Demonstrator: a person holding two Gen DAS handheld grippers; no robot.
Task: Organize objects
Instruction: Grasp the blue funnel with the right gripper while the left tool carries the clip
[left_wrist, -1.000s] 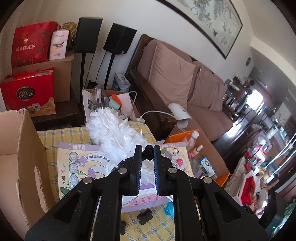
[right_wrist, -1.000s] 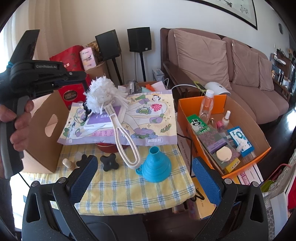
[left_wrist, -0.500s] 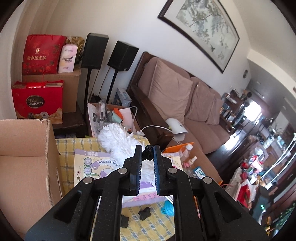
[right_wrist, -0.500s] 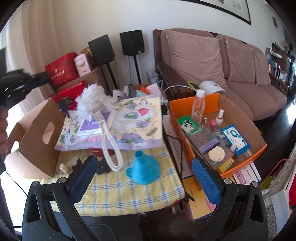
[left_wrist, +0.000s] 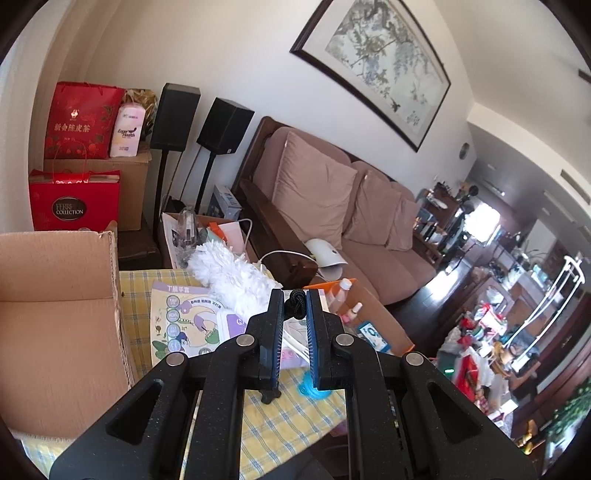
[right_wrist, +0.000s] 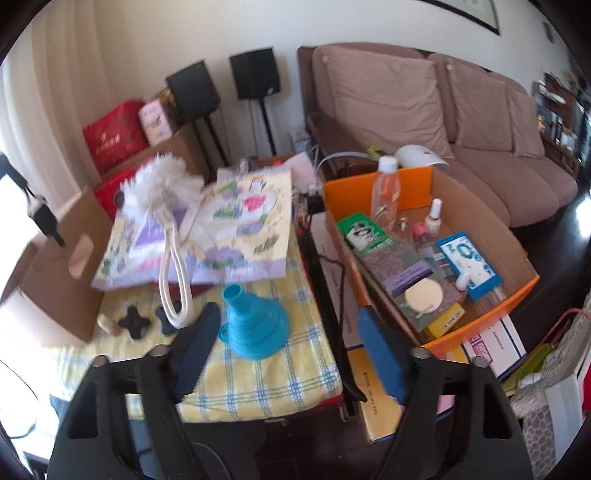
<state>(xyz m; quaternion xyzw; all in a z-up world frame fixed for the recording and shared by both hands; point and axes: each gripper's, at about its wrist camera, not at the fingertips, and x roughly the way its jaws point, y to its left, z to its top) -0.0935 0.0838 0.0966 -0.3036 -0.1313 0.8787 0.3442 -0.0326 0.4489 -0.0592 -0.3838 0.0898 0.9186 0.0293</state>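
The brown cardboard box (left_wrist: 55, 314) at the table's left edge now fills more of the left view than a second ago. The left gripper (left_wrist: 295, 314), clamped narrow on a black braided cord (left_wrist: 295, 308), has risen beside it, probably to drop it in. The right gripper (right_wrist: 284, 332) is closing around the blue ribbed funnel (right_wrist: 255, 328), not yet touching, near the table's front edge

A white fluffy duster (right_wrist: 162, 192) lies at centre-left of the right wrist view, its looped handle (right_wrist: 175, 280) trailing down over a printed yellow-and-purple bag (right_wrist: 236, 225). Below it, a blue funnel (right_wrist: 253, 328) stands wide end down on the checked cloth. Black star-shaped knobs (right_wrist: 135, 323) lie at lower left. A black cord knot (left_wrist: 295, 308) sits pinched at centre of the left wrist view.
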